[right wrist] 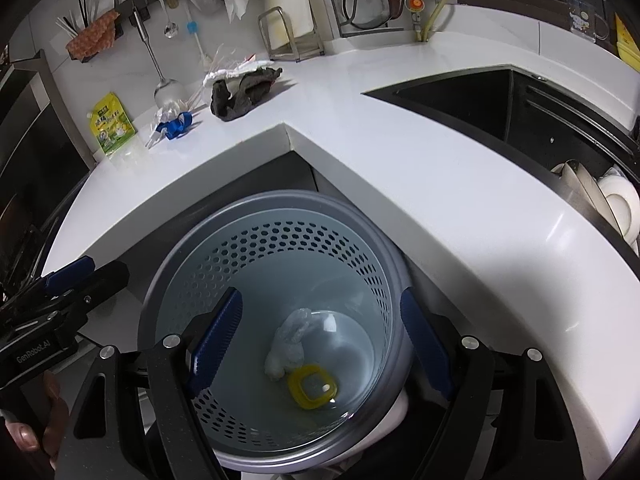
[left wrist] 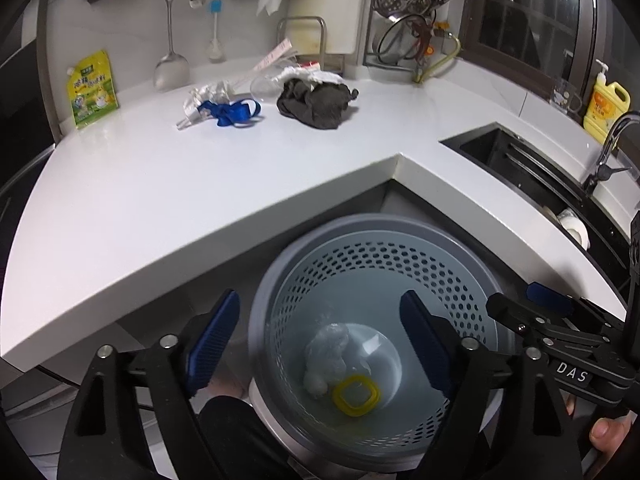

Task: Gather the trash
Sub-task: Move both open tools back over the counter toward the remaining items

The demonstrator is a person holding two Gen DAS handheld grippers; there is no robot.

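Down in the perforated bin [left wrist: 372,280], a crumpled plastic bag [left wrist: 328,344] lies touching a yellow lid [left wrist: 356,395]. Both my left fingers [left wrist: 208,344] and right fingers [right wrist: 218,340] hover spread wide, empty, above it, below the worktop [left wrist: 160,184].

Black claw [left wrist: 320,336] frames (silver screws), blue ribbed pads [left wrist: 214,340]

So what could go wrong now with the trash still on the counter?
1. The dark crumpled rag and the blue-and-white scraps lie far back on the counter, so reaching may be awkward.
2. The clear wrapper beside them is hard to see and might get missed.
3. Trash dropped short of the bin could land on the floor.
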